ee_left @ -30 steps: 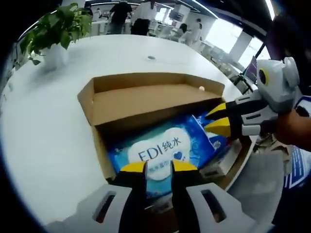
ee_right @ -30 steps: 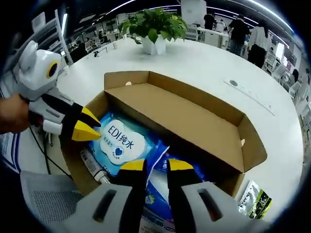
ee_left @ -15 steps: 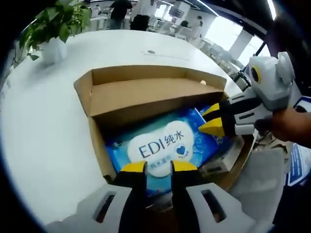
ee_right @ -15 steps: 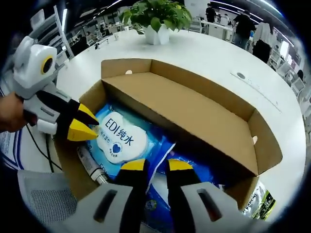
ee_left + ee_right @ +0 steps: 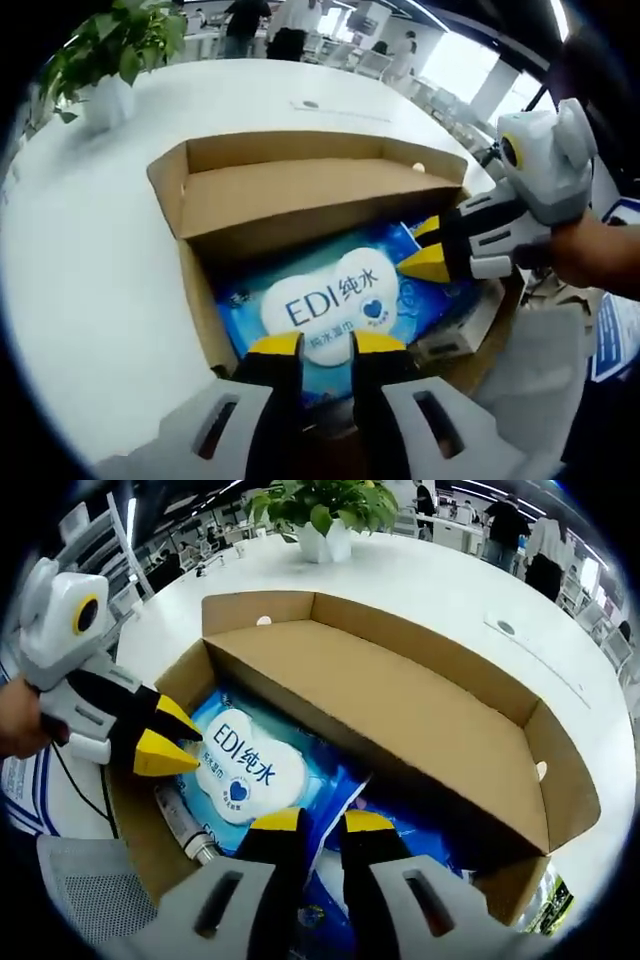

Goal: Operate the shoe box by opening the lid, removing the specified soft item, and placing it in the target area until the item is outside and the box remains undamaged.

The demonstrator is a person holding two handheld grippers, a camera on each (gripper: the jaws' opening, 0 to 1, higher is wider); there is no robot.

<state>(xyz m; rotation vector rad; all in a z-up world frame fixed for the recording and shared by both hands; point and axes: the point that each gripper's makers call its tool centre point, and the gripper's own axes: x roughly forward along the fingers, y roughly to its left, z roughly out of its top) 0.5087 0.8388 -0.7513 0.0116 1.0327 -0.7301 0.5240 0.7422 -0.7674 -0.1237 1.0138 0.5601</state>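
blue wipes pack (image 5: 345,305) — white label, open shoe box (image 5: 300,190)

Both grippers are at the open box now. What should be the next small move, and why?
Probably close the left gripper on the near edge of the blue wipes pack: the box lid is already open, and its slightly parted jaws straddle that edge.

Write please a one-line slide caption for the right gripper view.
Open shoe box on a white table, both grippers poised over the blue wipes pack inside.
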